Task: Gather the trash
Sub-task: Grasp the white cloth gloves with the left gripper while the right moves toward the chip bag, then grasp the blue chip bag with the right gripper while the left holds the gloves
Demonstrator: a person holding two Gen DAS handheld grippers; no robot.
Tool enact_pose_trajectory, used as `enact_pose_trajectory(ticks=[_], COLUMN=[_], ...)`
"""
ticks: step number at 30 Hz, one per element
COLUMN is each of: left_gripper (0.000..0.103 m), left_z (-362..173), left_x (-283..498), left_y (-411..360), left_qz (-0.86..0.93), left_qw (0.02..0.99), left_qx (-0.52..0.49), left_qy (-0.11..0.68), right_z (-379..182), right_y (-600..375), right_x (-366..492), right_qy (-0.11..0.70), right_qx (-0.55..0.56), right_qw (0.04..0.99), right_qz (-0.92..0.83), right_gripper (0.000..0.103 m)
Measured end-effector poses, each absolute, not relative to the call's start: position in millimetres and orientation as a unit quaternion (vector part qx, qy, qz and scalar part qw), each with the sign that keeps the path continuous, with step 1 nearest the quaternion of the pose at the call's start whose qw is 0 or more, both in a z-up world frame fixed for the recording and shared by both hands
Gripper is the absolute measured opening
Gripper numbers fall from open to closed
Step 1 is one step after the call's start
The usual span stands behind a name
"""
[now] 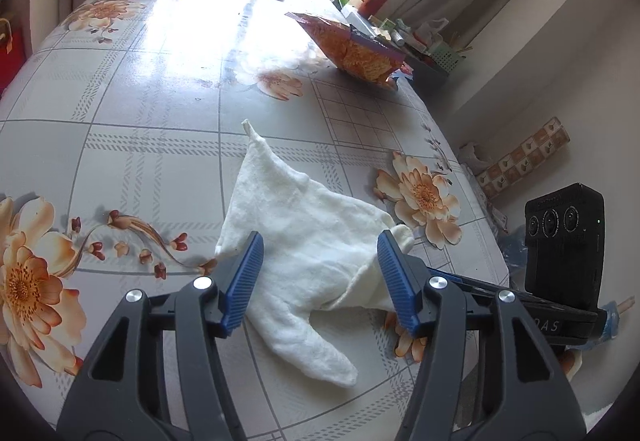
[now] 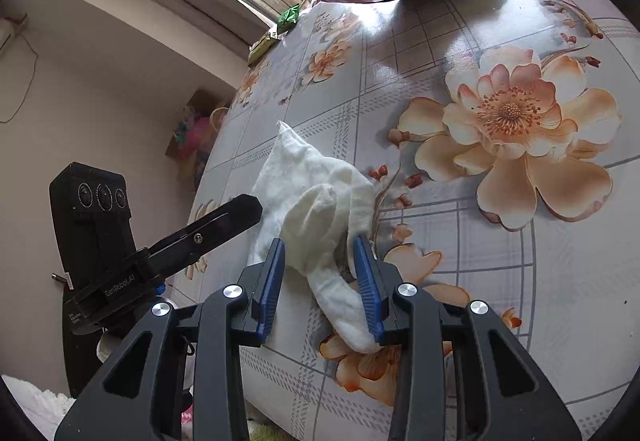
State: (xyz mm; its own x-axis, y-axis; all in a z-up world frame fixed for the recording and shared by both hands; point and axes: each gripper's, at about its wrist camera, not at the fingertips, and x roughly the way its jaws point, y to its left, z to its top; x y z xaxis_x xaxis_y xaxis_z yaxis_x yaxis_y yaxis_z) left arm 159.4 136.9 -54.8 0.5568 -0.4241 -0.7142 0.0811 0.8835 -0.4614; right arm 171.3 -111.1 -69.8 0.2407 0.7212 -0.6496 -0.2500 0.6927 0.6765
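Flowered tablecloth point(image 1: 132, 121), glossy under window glare, with a crumpled white cloth point(image 1: 304, 225) lying near the edge, well short of the orange snack bag point(image 1: 360, 49). Looks light, limp and floppy, so no lifting flat; probably best pinched at a bunched fold, not a thin tip. Slick surface, so could slide if nudged.

Left gripper point(image 1: 320, 277) straddling the cloth, jaws spread wide, pads clear of it. Right gripper point(image 2: 320, 285) narrower, jaws either side of a rolled tail of the cloth point(image 2: 320, 217), but can't tell if actually squeezing it.
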Motion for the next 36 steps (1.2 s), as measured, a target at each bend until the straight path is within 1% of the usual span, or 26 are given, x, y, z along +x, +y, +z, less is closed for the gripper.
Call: enact_pose_trajectory(ticks=[2, 4, 5, 8, 11, 13, 18, 20, 21, 23, 24, 26, 27, 28, 32, 34, 36], left_gripper=[0.068, 0.073, 0.077, 0.082, 0.083, 0.084, 0.084, 0.084, 0.082, 0.072, 0.070, 0.059, 0.056, 0.051, 0.036, 0.032, 0.030], left_z=[-50, -46, -46, -49, -57, -59, -63, -64, -65, -64, -64, -63, -62, -62, -61, -62, -62], left_x=[159, 159, 160, 164, 169, 169, 165, 163, 163, 163, 164, 166, 167, 168, 173, 176, 177], left_y=[133, 127, 123, 112, 106, 103, 88, 86, 86, 87, 89, 93, 95, 98, 111, 117, 121], left_qz=[-0.132, -0.132, -0.135, -0.144, -0.145, -0.143, -0.134, -0.128, -0.124, -0.115, -0.113, -0.108, -0.107, -0.107, -0.110, -0.112, -0.117], left_qw=[0.875, 0.881, 0.881, 0.877, 0.869, 0.871, 0.878, 0.881, 0.883, 0.887, 0.888, 0.891, 0.892, 0.892, 0.893, 0.893, 0.892], left_qx=[-0.157, -0.126, -0.113, -0.080, -0.076, -0.066, -0.002, 0.013, 0.017, 0.024, 0.022, 0.019, 0.018, 0.014, -0.010, -0.025, -0.038], left_qy=[0.439, 0.436, 0.438, 0.451, 0.467, 0.465, 0.459, 0.454, 0.452, 0.447, 0.445, 0.441, 0.439, 0.438, 0.436, 0.436, 0.435], right_z=[-67, -65, -64, -60, -55, -52, -42, -36, -34, -30, -27, -24, -23, -24, -38, -50, -61], right_y=[-123, -137, -145, -167, -184, -191, -194, -191, -190, -186, -184, -185, -186, -188, -193, -192, -185], right_x=[170, 169, 169, 171, 174, 176, 193, 205, 212, 228, 237, 256, 267, 278, 326, 347, 366], right_qy=[0.520, 0.515, 0.513, 0.505, 0.498, 0.495, 0.490, 0.486, 0.484, 0.481, 0.479, 0.472, 0.469, 0.467, 0.476, 0.486, 0.497], right_qx=[0.228, 0.239, 0.245, 0.259, 0.266, 0.269, 0.263, 0.264, 0.268, 0.279, 0.285, 0.303, 0.315, 0.330, 0.391, 0.420, 0.431], right_qw=[0.761, 0.767, 0.769, 0.777, 0.784, 0.788, 0.795, 0.797, 0.796, 0.794, 0.794, 0.791, 0.789, 0.785, 0.756, 0.737, 0.726], right_qz=[0.313, 0.300, 0.293, 0.273, 0.257, 0.250, 0.242, 0.243, 0.244, 0.246, 0.244, 0.243, 0.242, 0.238, 0.222, 0.213, 0.199], right_gripper=[0.037, 0.041, 0.041, 0.041, 0.043, 0.045, 0.050, 0.053, 0.056, 0.058, 0.061, 0.063, 0.065, 0.067, 0.067, 0.067, 0.067])
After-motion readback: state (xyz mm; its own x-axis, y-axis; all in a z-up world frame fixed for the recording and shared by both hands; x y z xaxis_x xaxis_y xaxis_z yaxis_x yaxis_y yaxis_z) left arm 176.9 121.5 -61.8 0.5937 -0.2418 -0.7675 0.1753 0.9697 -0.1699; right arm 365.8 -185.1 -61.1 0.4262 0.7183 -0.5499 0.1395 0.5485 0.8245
